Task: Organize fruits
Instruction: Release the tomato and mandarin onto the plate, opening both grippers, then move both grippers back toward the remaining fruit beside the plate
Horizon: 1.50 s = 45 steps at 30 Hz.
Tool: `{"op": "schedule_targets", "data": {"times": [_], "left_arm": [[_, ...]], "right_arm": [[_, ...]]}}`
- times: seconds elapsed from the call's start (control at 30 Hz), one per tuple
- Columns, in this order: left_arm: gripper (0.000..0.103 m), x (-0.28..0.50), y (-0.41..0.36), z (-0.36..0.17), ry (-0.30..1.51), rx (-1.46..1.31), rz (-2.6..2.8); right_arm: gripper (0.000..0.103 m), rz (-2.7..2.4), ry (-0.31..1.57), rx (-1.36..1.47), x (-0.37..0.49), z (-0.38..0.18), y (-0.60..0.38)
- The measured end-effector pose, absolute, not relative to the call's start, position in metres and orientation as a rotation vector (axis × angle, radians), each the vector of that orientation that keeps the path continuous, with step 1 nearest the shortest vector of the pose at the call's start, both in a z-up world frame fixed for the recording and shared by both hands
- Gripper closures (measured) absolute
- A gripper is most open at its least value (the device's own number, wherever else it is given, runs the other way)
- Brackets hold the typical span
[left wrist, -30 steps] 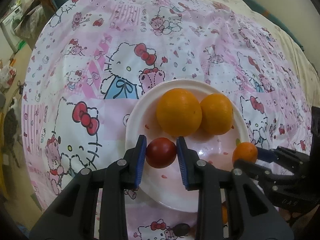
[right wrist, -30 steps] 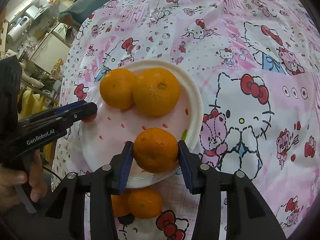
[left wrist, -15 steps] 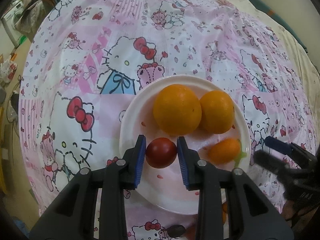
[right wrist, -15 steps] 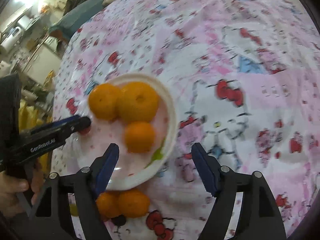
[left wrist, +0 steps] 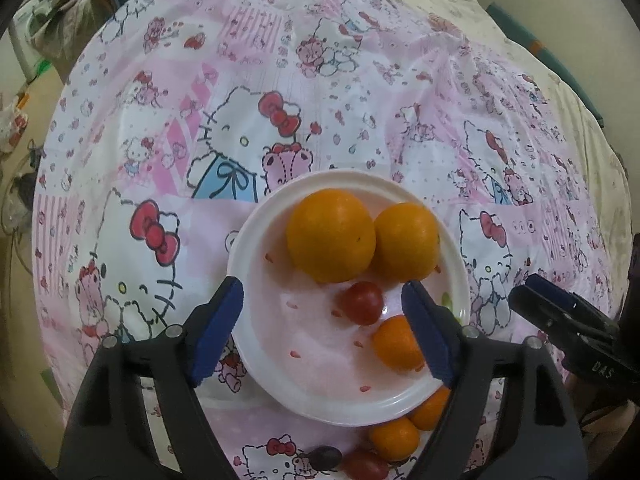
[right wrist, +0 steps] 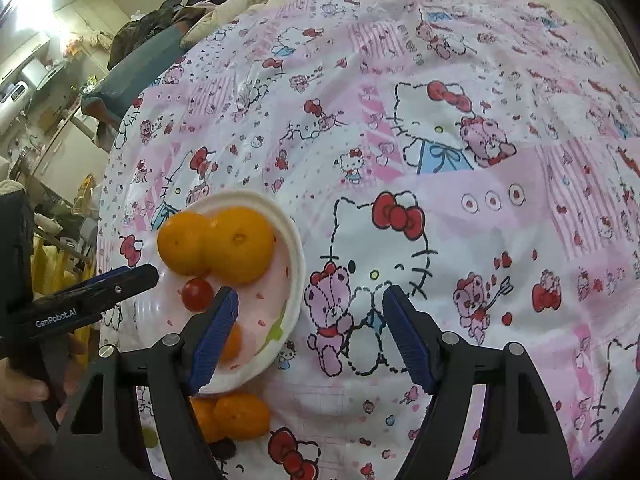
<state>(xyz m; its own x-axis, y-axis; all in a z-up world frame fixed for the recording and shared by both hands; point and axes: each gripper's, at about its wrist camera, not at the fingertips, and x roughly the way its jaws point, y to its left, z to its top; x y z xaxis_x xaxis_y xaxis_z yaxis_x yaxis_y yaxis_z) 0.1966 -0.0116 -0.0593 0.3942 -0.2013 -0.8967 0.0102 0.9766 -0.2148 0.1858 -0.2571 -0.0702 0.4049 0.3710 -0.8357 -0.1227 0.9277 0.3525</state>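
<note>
A white plate [left wrist: 256, 272] holds two big oranges [left wrist: 331, 236], a small red tomato [left wrist: 362, 303] and a small mandarin [left wrist: 396, 343]. My left gripper [left wrist: 322, 326] is open above the plate's near half, empty, with the tomato and mandarin lying between its jaws. My right gripper [right wrist: 308, 334] is open and empty over the cloth, just right of the plate [right wrist: 294, 240]; its left finger hides part of the mandarin [right wrist: 234, 342]. The tomato [right wrist: 197, 294] and oranges [right wrist: 238, 245] show there too.
Two mandarins [left wrist: 394, 438], a red tomato [left wrist: 366, 464] and a dark grape [left wrist: 326, 458] lie on the pink cartoon-cat tablecloth [left wrist: 240, 100] just in front of the plate. The mandarins [right wrist: 240, 416] show under my right gripper. Room clutter [right wrist: 48, 92] lies beyond the table's left edge.
My left gripper opened and let the tomato go onto the plate. My right gripper released the mandarin on the plate, opened, and moved right off the plate.
</note>
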Motion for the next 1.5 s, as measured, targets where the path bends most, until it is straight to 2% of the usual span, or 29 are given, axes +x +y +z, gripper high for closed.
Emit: {"op": "schedule_targets", "data": {"times": [0.63, 1.13, 1.5], "left_arm": [[0.024, 0.153, 0.002, -0.02, 1.042, -0.163, -0.072], [0.024, 0.1, 0.024, -0.023, 1.081, -0.171, 0.006], [0.024, 0.084, 0.007, -0.02, 1.082, -0.117, -0.046]], "right_arm": [[0.026, 0.331, 1.063, 0.296, 0.159, -0.034, -0.265], [0.026, 0.334, 1.069, 0.293, 0.116, -0.025, -0.266], [0.026, 0.296, 1.096, 0.273, 0.096, -0.03, -0.266]]}}
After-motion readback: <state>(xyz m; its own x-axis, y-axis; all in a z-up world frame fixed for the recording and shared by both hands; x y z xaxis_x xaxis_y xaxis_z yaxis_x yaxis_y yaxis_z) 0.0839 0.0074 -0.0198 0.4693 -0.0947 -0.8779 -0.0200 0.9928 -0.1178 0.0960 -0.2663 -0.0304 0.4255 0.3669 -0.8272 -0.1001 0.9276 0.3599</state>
